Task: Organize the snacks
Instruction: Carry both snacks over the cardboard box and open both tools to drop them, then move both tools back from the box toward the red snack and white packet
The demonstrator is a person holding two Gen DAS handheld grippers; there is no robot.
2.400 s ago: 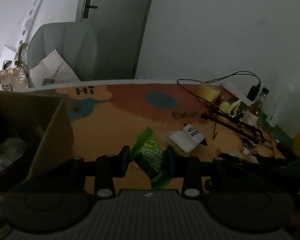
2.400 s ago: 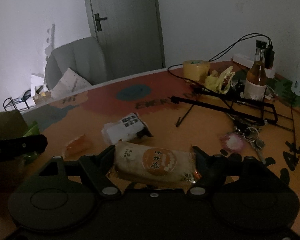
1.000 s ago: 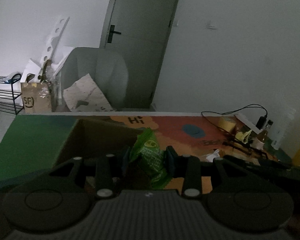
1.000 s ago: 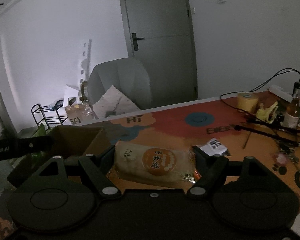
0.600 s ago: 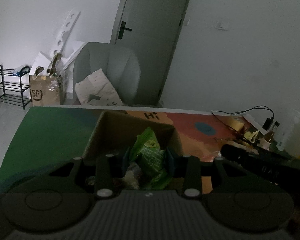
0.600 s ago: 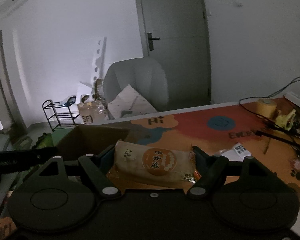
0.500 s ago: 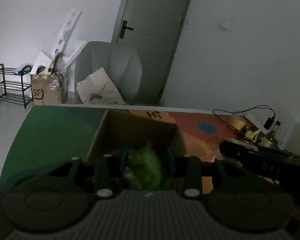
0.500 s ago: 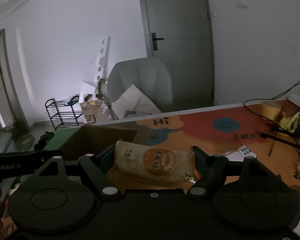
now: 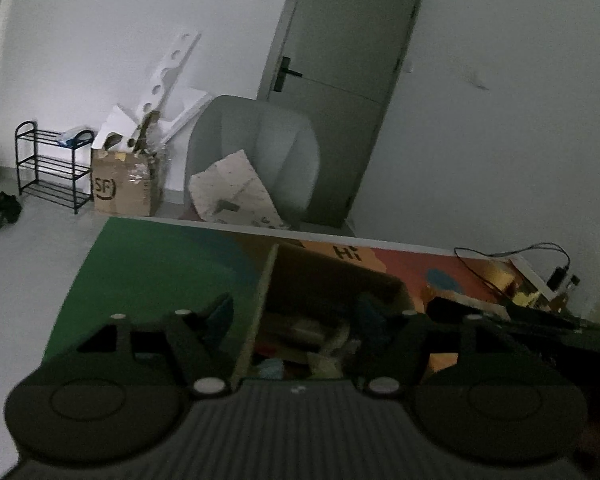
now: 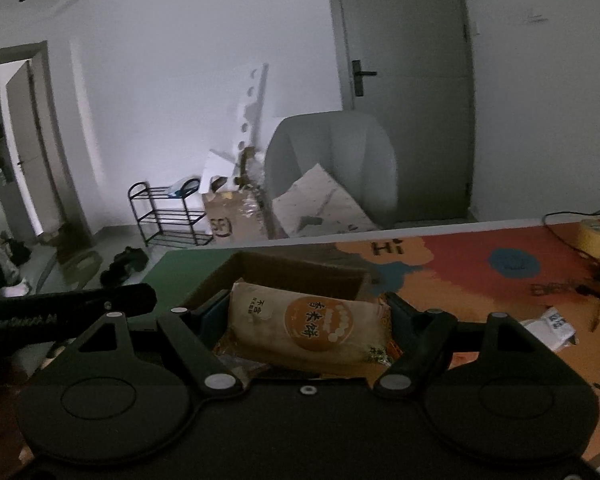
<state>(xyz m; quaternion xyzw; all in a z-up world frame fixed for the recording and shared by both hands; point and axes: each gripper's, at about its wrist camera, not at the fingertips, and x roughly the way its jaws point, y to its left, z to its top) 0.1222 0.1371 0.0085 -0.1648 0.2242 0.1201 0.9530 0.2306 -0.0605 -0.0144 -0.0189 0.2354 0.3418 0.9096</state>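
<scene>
Right gripper (image 10: 306, 322) has its fingers clamped on the one tan rice-cake packet (image 10: 308, 326), poised at the near edge of the cardboard box (image 10: 288, 274) on the table (image 10: 460, 256); I'd carry it over the open middle before letting go, so it lands flat instead of catching the wall. Left gripper (image 9: 296, 316) has just been opening, fingers wide with nothing between them, straddling the box's side wall above the snacks inside. One box, one packet held, one white packet (image 10: 552, 326) on the table beyond.
</scene>
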